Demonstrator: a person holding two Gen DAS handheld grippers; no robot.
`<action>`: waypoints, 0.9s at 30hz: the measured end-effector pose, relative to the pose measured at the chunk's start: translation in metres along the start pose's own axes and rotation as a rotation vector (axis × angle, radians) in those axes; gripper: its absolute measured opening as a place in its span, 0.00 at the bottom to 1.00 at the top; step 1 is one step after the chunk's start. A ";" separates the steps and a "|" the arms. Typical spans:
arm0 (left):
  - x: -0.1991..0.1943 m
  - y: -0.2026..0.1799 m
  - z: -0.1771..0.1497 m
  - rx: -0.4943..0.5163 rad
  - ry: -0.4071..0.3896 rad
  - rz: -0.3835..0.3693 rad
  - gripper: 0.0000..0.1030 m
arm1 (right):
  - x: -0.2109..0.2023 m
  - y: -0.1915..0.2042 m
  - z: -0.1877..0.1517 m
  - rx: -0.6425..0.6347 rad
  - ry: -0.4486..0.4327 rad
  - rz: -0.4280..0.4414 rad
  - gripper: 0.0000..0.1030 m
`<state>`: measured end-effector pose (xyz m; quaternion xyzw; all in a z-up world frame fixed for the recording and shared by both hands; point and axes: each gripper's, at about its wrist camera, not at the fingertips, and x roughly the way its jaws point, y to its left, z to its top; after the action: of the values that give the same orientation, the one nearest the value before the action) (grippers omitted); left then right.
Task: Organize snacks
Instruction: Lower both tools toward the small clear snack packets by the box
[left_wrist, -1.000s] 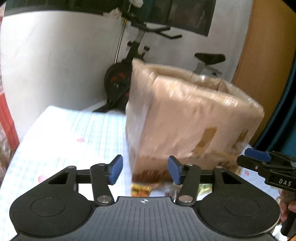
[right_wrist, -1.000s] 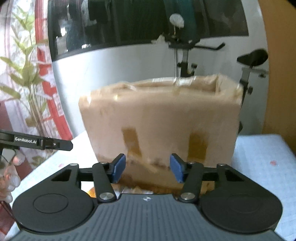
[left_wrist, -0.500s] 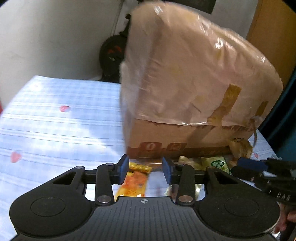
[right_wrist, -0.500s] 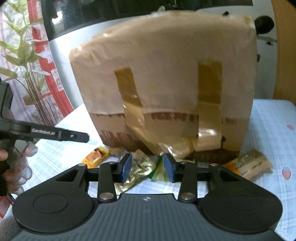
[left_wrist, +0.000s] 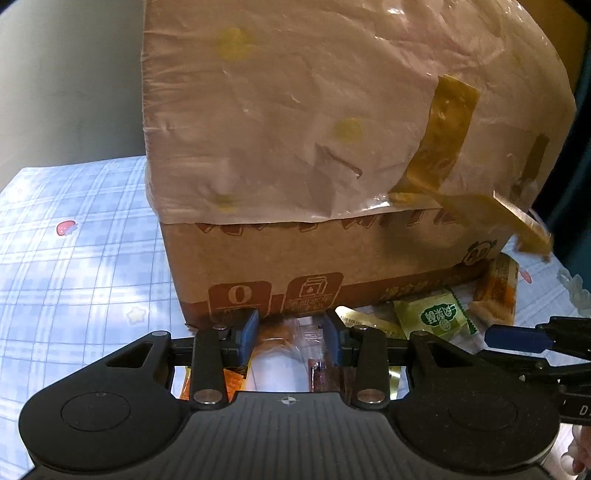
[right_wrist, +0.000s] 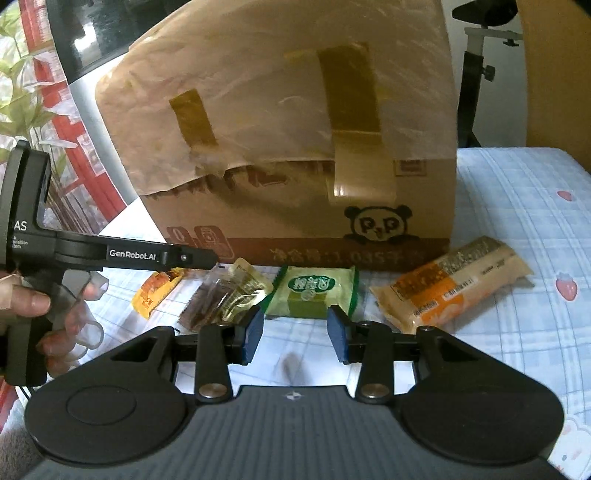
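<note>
**Along the box's front edge: snacks in a row, both grippers low**

At the foot of the cardboard box, on the checked tablecloth: loose snack packets, all close to the box's front face. Near the middle of that face, a green packet. Toward the box's right corner, a long orange-and-cream packet, lying at an angle. Toward the left corner, a small orange packet.

Close before the box's left corner, the left gripper, held by a hand. Jaws just narrowed, with a clear-wrapped snack between the pads; impossible to tell whether pressed or merely straddled.

Facing the box's front, just short of the green packet, the right gripper. Pads slightly apart, nothing between them but bare cloth below.
</note>
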<state>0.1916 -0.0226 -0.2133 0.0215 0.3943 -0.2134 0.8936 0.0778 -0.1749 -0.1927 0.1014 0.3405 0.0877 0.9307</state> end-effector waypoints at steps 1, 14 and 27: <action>0.000 0.000 -0.001 0.002 0.000 -0.003 0.40 | 0.000 -0.001 -0.001 0.004 0.002 0.002 0.40; -0.022 -0.013 -0.023 0.022 0.032 -0.071 0.40 | 0.000 0.004 -0.007 0.009 0.014 0.022 0.40; -0.050 0.003 -0.036 -0.103 0.015 -0.081 0.40 | 0.002 0.019 -0.010 -0.040 0.052 0.055 0.40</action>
<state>0.1379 0.0061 -0.2034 -0.0391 0.4120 -0.2284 0.8813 0.0711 -0.1546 -0.1962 0.0896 0.3596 0.1224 0.9207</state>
